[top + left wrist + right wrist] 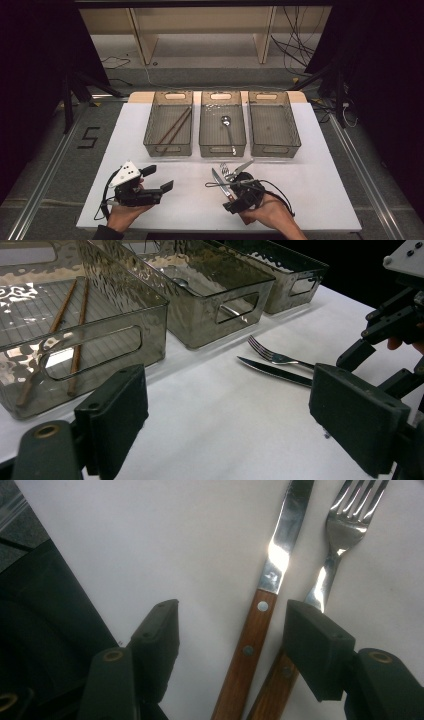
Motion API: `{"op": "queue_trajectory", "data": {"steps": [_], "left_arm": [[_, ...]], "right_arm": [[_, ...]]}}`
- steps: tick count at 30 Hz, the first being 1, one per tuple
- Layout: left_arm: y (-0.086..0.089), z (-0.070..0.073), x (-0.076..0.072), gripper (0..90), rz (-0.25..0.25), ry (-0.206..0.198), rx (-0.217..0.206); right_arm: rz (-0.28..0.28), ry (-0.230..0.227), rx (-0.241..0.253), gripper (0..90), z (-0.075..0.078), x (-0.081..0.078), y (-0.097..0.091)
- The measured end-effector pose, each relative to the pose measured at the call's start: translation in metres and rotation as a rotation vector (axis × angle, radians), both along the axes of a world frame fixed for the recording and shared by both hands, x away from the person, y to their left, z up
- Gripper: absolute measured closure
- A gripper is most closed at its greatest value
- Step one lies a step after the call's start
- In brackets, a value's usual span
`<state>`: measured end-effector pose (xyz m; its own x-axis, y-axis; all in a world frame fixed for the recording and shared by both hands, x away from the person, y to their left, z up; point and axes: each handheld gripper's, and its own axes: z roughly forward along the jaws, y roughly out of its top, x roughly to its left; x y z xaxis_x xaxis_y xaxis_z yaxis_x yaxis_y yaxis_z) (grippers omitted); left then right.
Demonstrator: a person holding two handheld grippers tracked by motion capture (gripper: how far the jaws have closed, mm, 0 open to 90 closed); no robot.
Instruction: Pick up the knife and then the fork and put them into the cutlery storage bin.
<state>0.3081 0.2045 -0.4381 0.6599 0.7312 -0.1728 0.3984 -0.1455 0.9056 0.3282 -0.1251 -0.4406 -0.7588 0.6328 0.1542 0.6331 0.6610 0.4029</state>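
Resting on white table [310, 200], dark room: knife [260, 630] between right gripper [230, 630] parted jaws; left gripper [225, 415] jaws wide

Fork handle [280, 680] partly behind the right tool's jaw, knife tip [300, 487] cut off.

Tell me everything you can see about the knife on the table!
The knife has a shiny silver metal blade and a brown wooden handle with small round rivets. It lies flat on the white table, in front of the middle bin, right beside a fork with the same kind of handle. Its handle sits between the right gripper's open jaws, which are not pressing on it.
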Motion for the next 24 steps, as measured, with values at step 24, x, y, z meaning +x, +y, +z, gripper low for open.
{"op": "queue_trajectory", "data": {"steps": [24], "left_arm": [[-0.001, -0.001, 0.001, 15.4, -0.01, 0.004, -0.003]], "right_arm": [[0.004, 0.022, -0.063, 49.0, -0.011, 0.002, 0.004]]}}
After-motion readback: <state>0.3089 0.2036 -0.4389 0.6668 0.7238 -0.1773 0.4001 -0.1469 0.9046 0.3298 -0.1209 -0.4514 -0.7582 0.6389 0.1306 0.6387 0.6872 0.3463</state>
